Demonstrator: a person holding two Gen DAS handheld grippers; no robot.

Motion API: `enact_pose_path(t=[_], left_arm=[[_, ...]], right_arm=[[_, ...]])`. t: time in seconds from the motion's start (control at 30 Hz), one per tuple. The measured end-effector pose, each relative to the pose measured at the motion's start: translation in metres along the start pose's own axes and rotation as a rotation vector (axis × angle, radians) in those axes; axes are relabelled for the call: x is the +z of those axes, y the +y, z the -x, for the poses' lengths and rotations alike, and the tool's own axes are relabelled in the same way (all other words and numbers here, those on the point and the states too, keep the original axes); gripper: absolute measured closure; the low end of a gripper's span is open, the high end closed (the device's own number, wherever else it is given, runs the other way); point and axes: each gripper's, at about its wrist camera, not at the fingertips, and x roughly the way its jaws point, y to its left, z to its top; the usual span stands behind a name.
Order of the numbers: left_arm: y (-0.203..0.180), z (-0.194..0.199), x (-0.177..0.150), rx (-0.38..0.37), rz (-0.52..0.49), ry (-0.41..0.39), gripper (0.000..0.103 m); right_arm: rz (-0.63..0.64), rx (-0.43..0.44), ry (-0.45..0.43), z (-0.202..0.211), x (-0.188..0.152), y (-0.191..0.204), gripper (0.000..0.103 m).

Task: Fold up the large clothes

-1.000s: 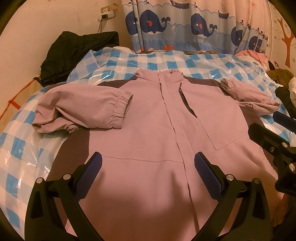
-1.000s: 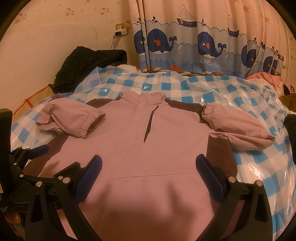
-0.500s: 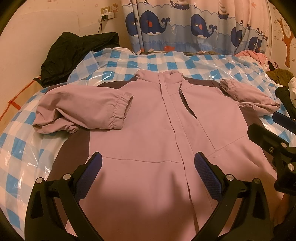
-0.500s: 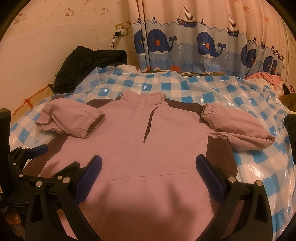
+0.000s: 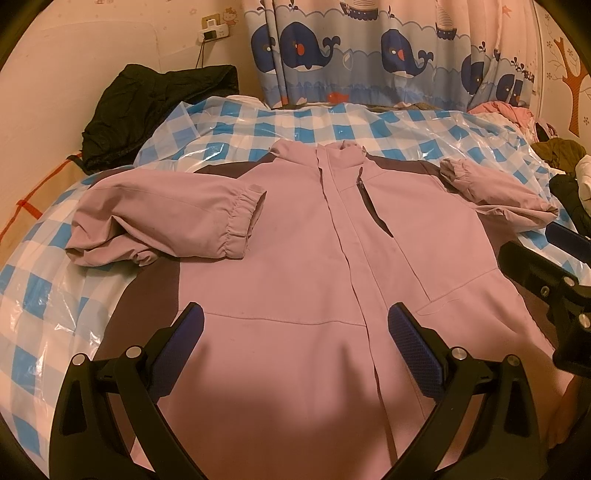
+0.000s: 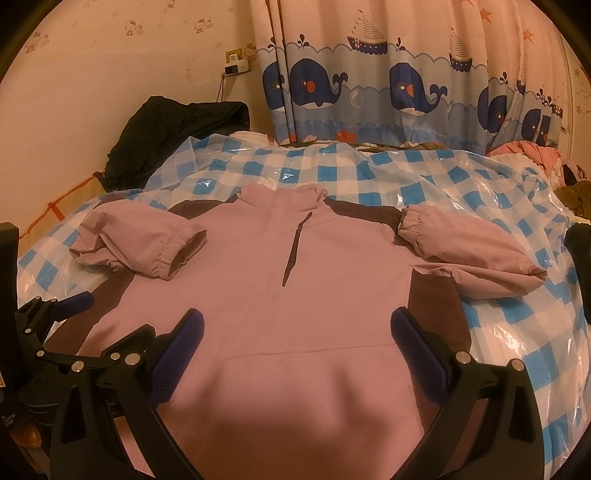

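A pink jacket [image 5: 295, 266] [image 6: 303, 295] with dark brown side panels lies flat, front up, on a bed covered by a blue-and-white checked plastic sheet [image 5: 258, 125] [image 6: 424, 173]. Both sleeves are folded inward: the left sleeve [image 5: 166, 218] [image 6: 136, 243] and the right sleeve [image 5: 495, 192] [image 6: 469, 258]. My left gripper [image 5: 295, 325] hovers open over the jacket's lower front, nothing between its blue pads. My right gripper [image 6: 295, 328] is open too, above the hem near the pocket seam. Each gripper shows at the edge of the other's view.
A black garment [image 5: 155, 107] [image 6: 177, 133] is heaped against the wall at the back left. A whale-print curtain [image 5: 369, 55] [image 6: 388, 74] hangs behind the bed. More clothes [image 5: 561, 162] are piled at the right edge. A wall socket with a cable [image 5: 212, 33] sits above the black garment.
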Motion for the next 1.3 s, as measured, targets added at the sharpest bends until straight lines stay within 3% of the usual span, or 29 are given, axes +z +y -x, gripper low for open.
enact_pose_path(t=[0.73, 0.87, 0.97, 1.03, 1.17, 1.3], left_arm=[[-0.001, 0.001, -0.001, 0.001, -0.001, -0.001, 0.007], [0.0, 0.001, 0.0, 0.0, 0.005, -0.002, 0.007], [0.002, 0.002, 0.002, -0.003, 0.014, -0.003, 0.007], [0.004, 0.001, 0.003, -0.005, 0.022, 0.0, 0.007], [0.01, 0.0, 0.004, -0.014, 0.044, 0.006, 0.007], [0.012, 0.0, 0.004, -0.013, 0.046, 0.006, 0.007]], right_arm=[[0.005, 0.014, -0.001, 0.0, 0.001, -0.006, 0.005], [0.008, -0.084, -0.095, 0.026, 0.018, -0.033, 0.005], [-0.052, -0.181, -0.162, 0.046, 0.028, -0.075, 0.005], [-0.087, -0.244, -0.135, 0.044, 0.032, -0.108, 0.005], [-0.109, -0.26, -0.049, 0.014, 0.043, -0.143, 0.005], [0.133, -0.261, 0.12, -0.06, 0.068, -0.12, 0.005]])
